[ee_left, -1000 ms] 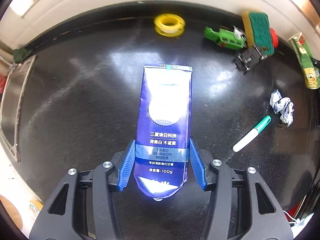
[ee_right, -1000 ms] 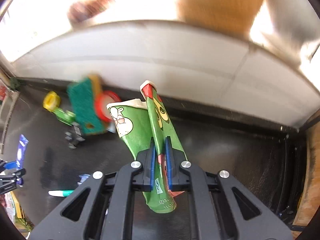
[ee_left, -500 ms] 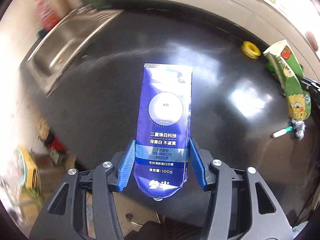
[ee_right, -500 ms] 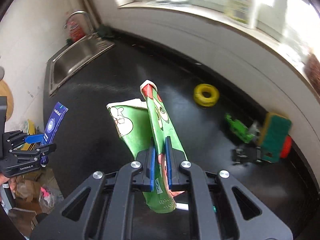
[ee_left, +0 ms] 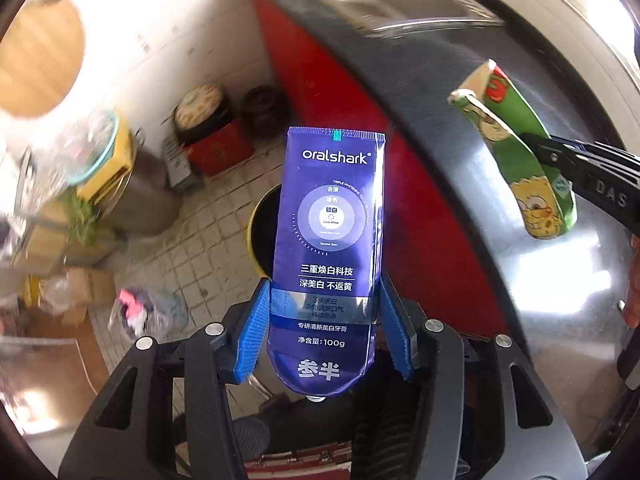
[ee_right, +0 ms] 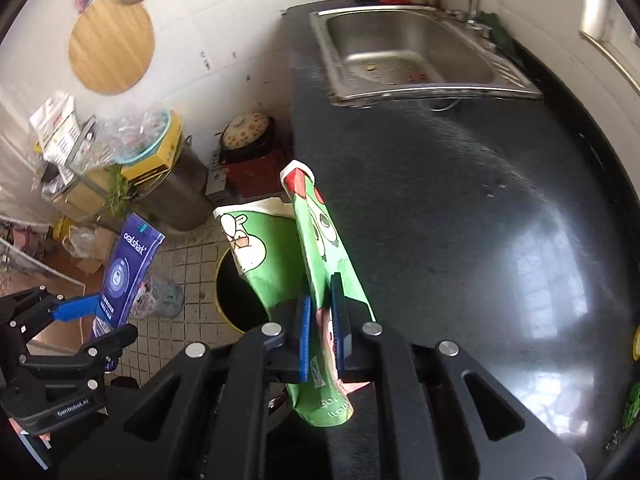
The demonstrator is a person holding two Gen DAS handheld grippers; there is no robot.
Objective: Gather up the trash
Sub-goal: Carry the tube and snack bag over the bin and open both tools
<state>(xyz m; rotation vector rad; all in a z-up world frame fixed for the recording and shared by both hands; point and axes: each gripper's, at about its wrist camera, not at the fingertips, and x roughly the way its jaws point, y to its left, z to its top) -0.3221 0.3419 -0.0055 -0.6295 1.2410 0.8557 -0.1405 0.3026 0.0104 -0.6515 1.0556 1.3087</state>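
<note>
The left tool [ee_left: 324, 322] clamps a blue toothpaste tube [ee_left: 330, 240] upright above a yellow-rimmed bin [ee_left: 262, 232] on the floor beside the worktop [ee_right: 460, 216]. The right tool [ee_right: 320, 336] pinches a flattened green carton [ee_right: 316, 264] near the worktop edge; the bin's interior looks dark.

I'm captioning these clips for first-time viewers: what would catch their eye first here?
The blue toothpaste tube fills the middle of the left view, clamped in the left gripper above a yellow-rimmed bin on the tiled floor. To its right, the right gripper pinches a crumpled green cartoon carton over the black counter's edge.
</note>
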